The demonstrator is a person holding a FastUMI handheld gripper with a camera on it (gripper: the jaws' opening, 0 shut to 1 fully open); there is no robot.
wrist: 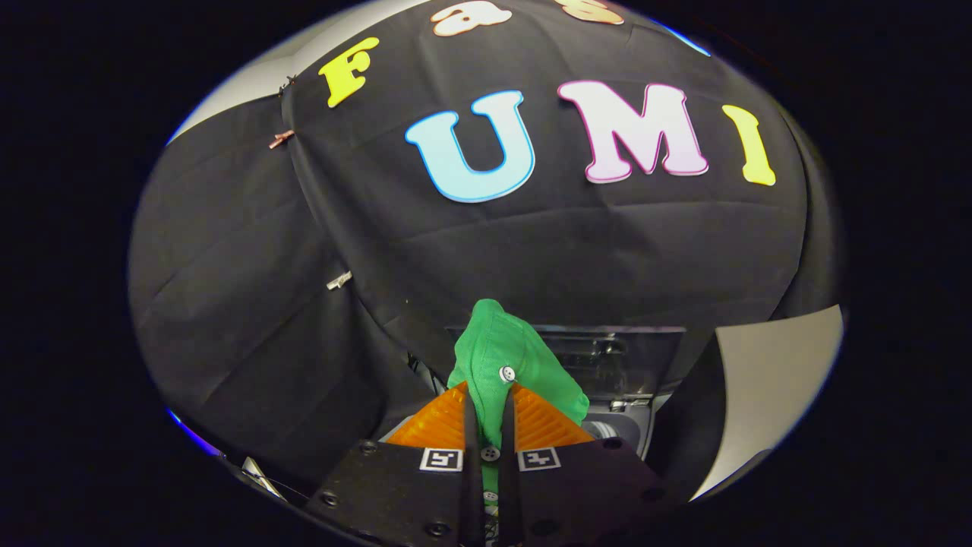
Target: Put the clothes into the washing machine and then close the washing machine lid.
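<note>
Gripper [489, 414] fingers stand close together, both pressing on a green garment [501, 357] that is pinched in the narrow gap between them. The garment bunches up above the fingertips in a rounded hump and hangs a little to the right of them; a strip of it also runs down through the gap toward the gripper body. 3 small round buttons show on the cloth: 1 white button [507, 373] just above the fingertips, 1 darker button [490, 453] lower in the gap, and another near the bottom of the gap. Beyond the fingers and behind the garment sits the washing machine [623, 414], its raised lid [607, 353] standing up as a dark, glossy, see-through panel, with a pale rim and part of the round opening visible below it to the right of the fingers. The garment is held up in front of the machine, not inside it. Black cloth wall [250, 304] hangs behind everything, pinned at 2 spots by small clips [339, 280]. A pale flat panel [767, 380] stands to the right of the machine.
</note>
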